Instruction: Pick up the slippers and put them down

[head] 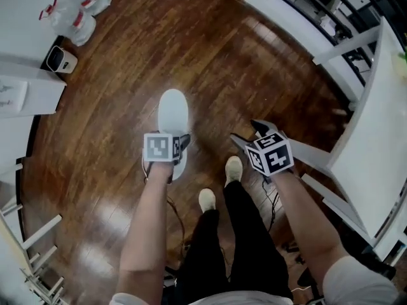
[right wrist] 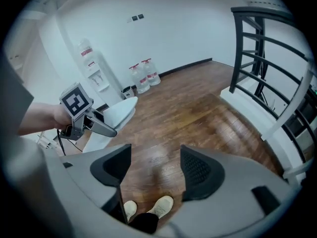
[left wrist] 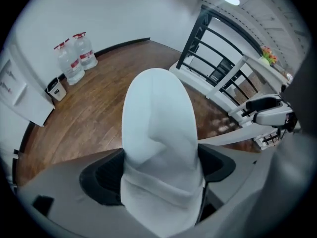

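A pair of white slippers hangs above the wooden floor, pressed together, toes pointing away from me. My left gripper is shut on their heel end. In the left gripper view the slippers fill the gap between the dark pads and stick out forward. From the right gripper view the slippers and the left gripper show at the left. My right gripper is off to the right of the slippers, apart from them. Its jaws stand open with only floor between them.
The person's feet in pale shoes stand below the grippers. Water bottles and a small bin are at the far left by a white cabinet. A white stair with black railing runs along the right.
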The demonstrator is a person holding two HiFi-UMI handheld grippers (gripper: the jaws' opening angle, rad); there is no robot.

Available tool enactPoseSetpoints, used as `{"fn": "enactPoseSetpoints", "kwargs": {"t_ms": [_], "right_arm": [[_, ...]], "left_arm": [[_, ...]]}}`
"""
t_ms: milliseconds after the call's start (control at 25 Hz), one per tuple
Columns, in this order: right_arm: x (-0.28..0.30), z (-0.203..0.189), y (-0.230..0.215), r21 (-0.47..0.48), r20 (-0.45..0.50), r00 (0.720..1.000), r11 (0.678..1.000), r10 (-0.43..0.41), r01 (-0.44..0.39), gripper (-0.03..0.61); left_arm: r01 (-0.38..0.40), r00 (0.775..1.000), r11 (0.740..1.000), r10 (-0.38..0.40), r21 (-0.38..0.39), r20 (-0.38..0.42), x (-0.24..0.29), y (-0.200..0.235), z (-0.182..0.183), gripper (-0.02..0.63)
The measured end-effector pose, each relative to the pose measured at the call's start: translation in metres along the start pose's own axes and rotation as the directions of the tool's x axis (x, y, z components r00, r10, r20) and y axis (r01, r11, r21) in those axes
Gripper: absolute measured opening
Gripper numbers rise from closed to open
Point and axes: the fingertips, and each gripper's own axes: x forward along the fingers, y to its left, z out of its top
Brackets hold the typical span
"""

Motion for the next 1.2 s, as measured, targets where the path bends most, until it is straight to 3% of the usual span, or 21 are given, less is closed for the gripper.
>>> {"fn": "enactPoseSetpoints", "kwargs": {"t_ms": [280,760,960,1200], "right_arm": [[0.121,-0.039,-0.032,-0.029,-0.053,0.999,1.0,0.007,-0.008,0.334],[0.289,-0.131,-0.062,-0.081,-0.139,0.989,0.995,0.052,-0.064,0.334],[0.322,-0.166,-0.065,-0.106,-0.164,0.984,0.991,0.068,-0.086,0.334],[0.33,-0.175,-0.07,-0.112,-0.159,0.984,0.989,0.078,-0.096,0.334]], "left_arm": [[0.0,1.0,0.995,-0.001,-0.098,-0.013,0.153,0.052,-0.039,0.453],[-0.089,0.984,0.975,0.054,-0.204,-0.17,0.417,0.145,-0.143,0.453],[-0.088,0.983,0.976,0.052,-0.199,-0.177,0.48,0.157,-0.169,0.453],[-0.124,0.977,0.974,0.086,-0.19,-0.195,0.498,0.157,-0.175,0.453]]}}
